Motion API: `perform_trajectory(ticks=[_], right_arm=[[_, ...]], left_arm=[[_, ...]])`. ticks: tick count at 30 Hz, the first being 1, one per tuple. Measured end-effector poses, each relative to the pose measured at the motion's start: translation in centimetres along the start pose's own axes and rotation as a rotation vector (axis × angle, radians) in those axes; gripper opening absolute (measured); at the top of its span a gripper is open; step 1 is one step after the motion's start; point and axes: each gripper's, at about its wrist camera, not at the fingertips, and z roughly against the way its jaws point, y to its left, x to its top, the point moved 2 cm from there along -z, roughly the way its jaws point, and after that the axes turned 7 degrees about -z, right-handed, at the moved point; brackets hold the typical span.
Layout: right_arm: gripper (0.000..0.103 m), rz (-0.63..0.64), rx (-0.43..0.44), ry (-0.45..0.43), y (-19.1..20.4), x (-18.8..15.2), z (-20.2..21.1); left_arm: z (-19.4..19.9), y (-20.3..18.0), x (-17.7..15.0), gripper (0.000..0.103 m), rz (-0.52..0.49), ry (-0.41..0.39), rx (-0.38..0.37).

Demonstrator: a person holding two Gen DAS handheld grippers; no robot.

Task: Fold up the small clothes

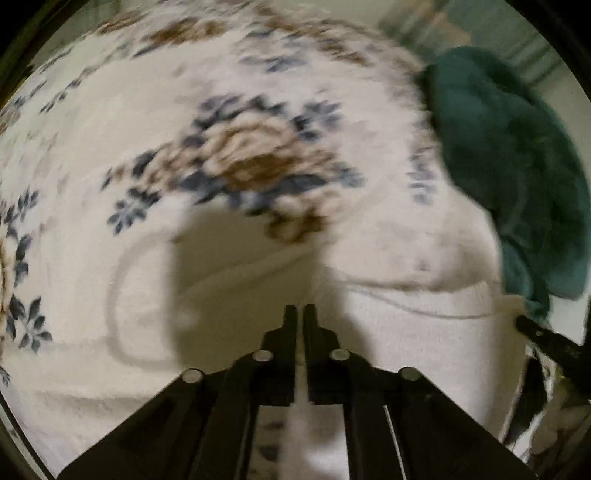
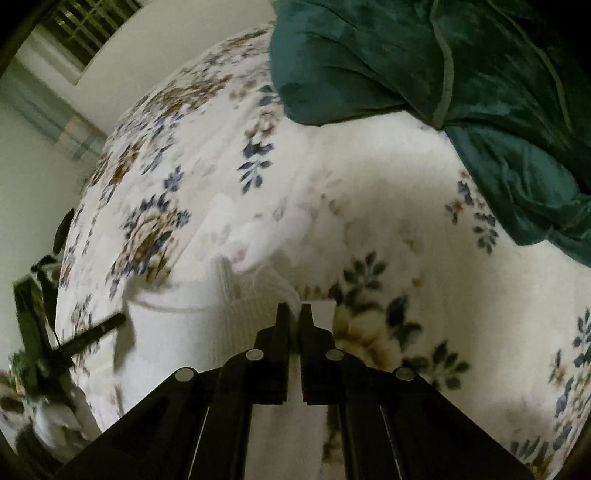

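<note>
A small white garment (image 1: 417,317) lies on a floral blanket (image 1: 229,155). In the left wrist view my left gripper (image 1: 299,314) is shut, with white cloth between and under its fingers. In the right wrist view my right gripper (image 2: 294,314) is shut on a bunched edge of the same white garment (image 2: 173,332), whose ribbed hem shows just ahead of the fingertips. The other gripper's finger (image 1: 546,339) pokes in at the right edge of the left view, and shows at the left in the right view (image 2: 92,334).
A dark green velvety garment (image 2: 461,66) is heaped at the far right of the bed, also in the left wrist view (image 1: 509,155). The bed's left edge (image 2: 79,229) drops off toward a white wall and a window (image 2: 74,33).
</note>
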Motion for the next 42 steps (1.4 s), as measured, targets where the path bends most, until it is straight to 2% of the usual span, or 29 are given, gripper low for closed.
perform_trajectory(ticks=[2, 4, 6, 8, 9, 10, 11, 13, 16, 17, 18, 19, 20, 21, 23, 25, 27, 31, 34, 36, 37, 38, 39, 40, 41, 42], right_arm=[[0.004, -0.027, -0.050, 0.019, -0.3, 0.8, -1.8], [0.004, -0.032, -0.072, 0.082, -0.7, 1.0, -4.1], [0.005, -0.028, -0.062, 0.150, -0.9, 0.6, -5.5], [0.012, -0.035, -0.040, 0.200, -1.2, 0.0, -5.8], [0.024, -0.045, -0.023, 0.200, -1.6, -0.3, -5.3], [0.033, -0.057, -0.013, 0.191, -2.0, -0.6, -5.0], [0.048, -0.080, 0.001, 0.177, -2.5, -0.7, -4.5], [0.050, -0.137, 0.048, 0.149, -3.5, -1.1, -3.4], [0.053, -0.183, 0.098, 0.173, -3.8, -1.8, -3.4], [0.053, -0.182, 0.102, 0.206, -3.7, -1.9, -4.2], [0.052, -0.170, 0.095, 0.241, -3.5, -2.2, -5.1], [0.047, -0.156, 0.081, 0.251, -3.2, -2.4, -5.5], [0.012, -0.136, 0.072, 0.230, -2.8, -2.5, -5.4], [0.006, -0.103, 0.063, 0.197, -2.3, -2.5, -4.8], [0.005, -0.051, 0.084, 0.128, -0.9, -2.3, -3.1], [0.005, -0.029, 0.109, 0.075, 0.0, -1.8, -1.8], [0.004, -0.029, 0.106, 0.054, 0.5, -1.2, -1.8], [0.004, -0.011, -0.017, 0.072, 1.0, 0.1, -5.1], [0.004, 0.008, -0.071, 0.110, 0.6, 0.6, -7.5], [0.005, 0.001, -0.024, 0.179, 0.3, 0.3, -8.1], [0.005, -0.012, -0.005, 0.187, 0.1, 0.2, -7.7], [0.013, -0.027, 0.037, 0.200, -0.2, 0.0, -7.0], [0.029, -0.038, 0.082, 0.219, -0.6, -0.3, -6.3], [0.040, -0.046, 0.103, 0.228, -1.0, -0.7, -5.7], [0.055, -0.062, 0.121, 0.222, -1.7, -1.1, -4.7], [0.057, -0.078, 0.145, 0.208, -2.6, -1.7, -3.5]], left_arm=[[-1.3, 0.8, 0.0, 0.000, 0.025, 0.036, 0.005], [-1.7, 1.0, -0.2, 0.000, 0.032, 0.062, -0.013], [-0.5, 0.9, -0.4, 0.003, 0.077, 0.036, -0.114], [0.4, 0.7, -0.8, 0.013, 0.122, 0.046, -0.171], [0.7, 0.5, -0.9, 0.035, 0.135, 0.048, -0.199], [1.1, 0.2, -1.0, 0.064, 0.142, 0.033, -0.236], [1.3, -0.1, -1.1, 0.068, 0.140, 0.022, -0.244], [0.7, -1.7, -1.1, 0.068, 0.085, 0.041, -0.258], [-1.3, -4.1, -1.4, 0.066, -0.050, 0.104, -0.178], [-2.3, -4.9, -1.7, 0.056, -0.112, 0.121, -0.117], [-2.8, -5.5, -2.1, 0.012, -0.159, 0.112, -0.080], [-2.8, -5.8, -2.2, 0.009, -0.177, 0.108, -0.063], [-2.1, -5.9, -2.3, 0.009, -0.182, 0.070, -0.051], [-0.6, -5.8, -2.3, 0.009, -0.185, 0.011, -0.048], [1.3, -5.0, -2.4, 0.009, -0.154, -0.055, -0.040], [2.0, -3.7, -2.4, 0.009, -0.111, -0.082, -0.034], [0.6, -1.9, -2.3, 0.009, -0.032, -0.046, -0.041], [-3.2, -0.1, -2.3, 0.009, 0.044, 0.053, -0.049], [-3.7, -0.1, -2.2, 0.009, 0.058, 0.086, -0.068], [-2.6, -0.1, -2.2, 0.014, 0.078, 0.095, -0.128], [-2.0, 0.1, -2.3, 0.018, 0.091, 0.100, -0.155], [-1.1, 0.2, -2.6, 0.023, 0.104, 0.095, -0.196], [-0.1, 0.6, -3.1, 0.035, 0.116, 0.084, -0.238], [0.7, 0.9, -3.5, 0.046, 0.132, 0.079, -0.247], [1.1, 1.2, -3.9, 0.066, 0.145, 0.071, -0.261], [1.7, 1.6, -4.5, 0.070, 0.162, 0.057, -0.292]])
